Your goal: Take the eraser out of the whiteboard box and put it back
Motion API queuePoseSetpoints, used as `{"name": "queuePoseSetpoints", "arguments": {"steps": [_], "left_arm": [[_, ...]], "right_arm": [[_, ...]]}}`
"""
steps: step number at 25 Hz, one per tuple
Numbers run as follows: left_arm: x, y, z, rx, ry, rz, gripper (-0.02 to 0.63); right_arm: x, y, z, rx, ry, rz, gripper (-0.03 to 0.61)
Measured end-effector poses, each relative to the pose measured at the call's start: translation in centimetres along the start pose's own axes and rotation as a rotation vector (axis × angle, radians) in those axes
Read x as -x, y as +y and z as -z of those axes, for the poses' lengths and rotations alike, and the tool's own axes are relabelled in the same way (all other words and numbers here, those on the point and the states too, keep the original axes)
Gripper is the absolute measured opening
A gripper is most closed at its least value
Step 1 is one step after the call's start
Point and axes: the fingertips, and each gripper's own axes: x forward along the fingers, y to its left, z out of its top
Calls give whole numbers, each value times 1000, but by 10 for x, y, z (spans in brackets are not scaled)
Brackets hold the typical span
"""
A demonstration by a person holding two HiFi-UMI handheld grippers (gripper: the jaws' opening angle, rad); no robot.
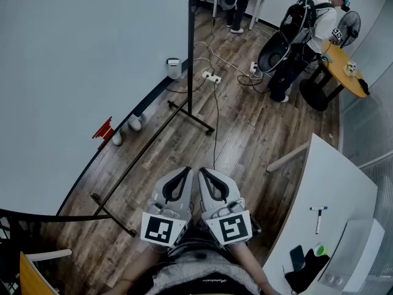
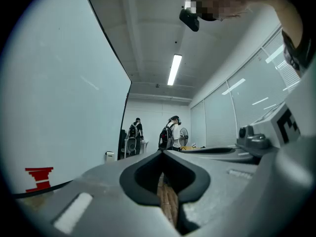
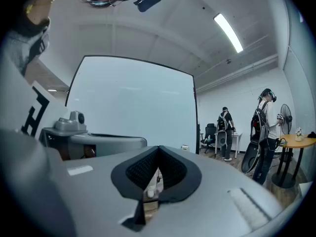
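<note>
Pre-reach step: left grey gripper [image 1: 183, 172] and right grey gripper [image 1: 206, 172] both closed, empty, well apart from small red box [image 1: 103, 129] on large white whiteboard [image 1: 73, 54]. Eraser itself indiscernible. Next: approach, open one gripper.

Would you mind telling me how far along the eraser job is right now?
Nothing looks done yet. Nothing is in hand: the left gripper and right gripper are both shut and empty, near the person's body, away from the large white whiteboard. Left: reaching the small white box on its lower edge; no eraser shows.
</note>
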Motion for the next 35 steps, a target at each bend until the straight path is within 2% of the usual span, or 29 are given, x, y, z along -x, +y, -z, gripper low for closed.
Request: {"name": "queuePoseSetpoints", "arguments": {"steps": [4,10,16,21,27,31,35], "left_arm": [[1,3,1,18,6,-5,2],[6,23,6,29,15,-3,2],[7,56,11,14,21,-12,2],[-1,74,14,20,38,-8,2],[-39,110,12,29,56,6,2],[-78,131,10,29,44,11,2],[-121,144,4,21,37,12,2]], "right_arm": [[-3,2,0,-52,-15,-12,3],[-26,19,4,-51,-5,-38,3],[-48,27,13,-116,5,-10,3],[-66,24,13,-116,23,1,3],[-116,6,6,-100,9,-2,3],[-154,-24,3,-84,24,19,3],[-187,-55,-2,-79,24,-2,3]]}}
